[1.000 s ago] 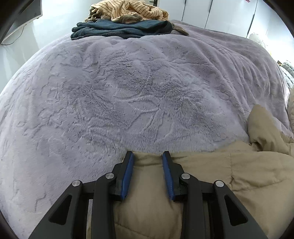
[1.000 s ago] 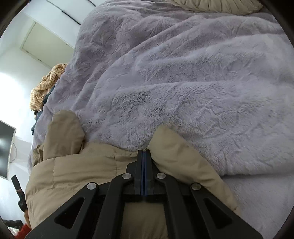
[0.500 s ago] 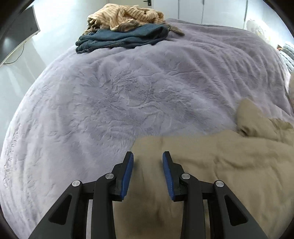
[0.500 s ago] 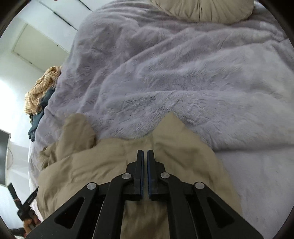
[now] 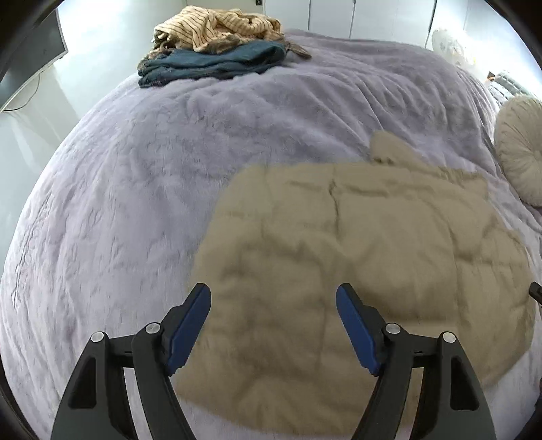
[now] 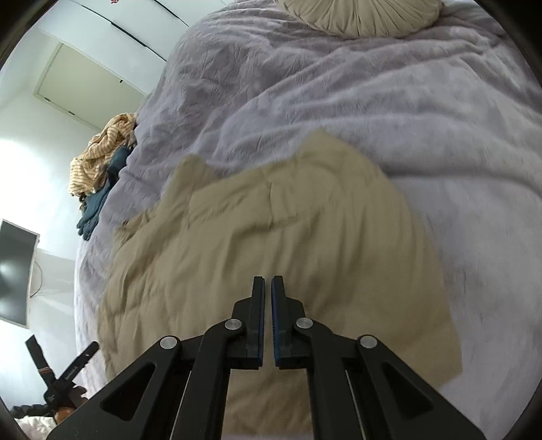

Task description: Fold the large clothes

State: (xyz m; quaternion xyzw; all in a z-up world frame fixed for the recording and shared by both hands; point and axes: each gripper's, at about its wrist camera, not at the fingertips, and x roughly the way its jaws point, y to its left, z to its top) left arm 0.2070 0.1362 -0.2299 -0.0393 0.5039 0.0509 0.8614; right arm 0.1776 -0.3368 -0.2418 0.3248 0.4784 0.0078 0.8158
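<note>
A tan quilted jacket (image 5: 355, 257) lies spread flat on the lilac fleece bed cover (image 5: 142, 189); it also shows in the right wrist view (image 6: 271, 230). My left gripper (image 5: 273, 294) hangs above the jacket's near left part, its jaws wide open and empty. My right gripper (image 6: 267, 282) hangs above the jacket's near edge with its jaws a narrow slit apart and nothing between them. The left gripper (image 6: 64, 369) shows at the lower left of the right wrist view.
A pile of clothes, a striped tan garment (image 5: 216, 27) on dark blue jeans (image 5: 216, 62), sits at the far end of the bed. A round beige cushion (image 5: 521, 149) lies at the right. A monitor (image 6: 13, 274) and white wardrobes (image 5: 372, 17) stand beyond the bed.
Both grippers have drawn back and up from the jacket. The right gripper has let go of the fabric and parted slightly. The left jaws have opened much wider. The jacket now lies flat.
</note>
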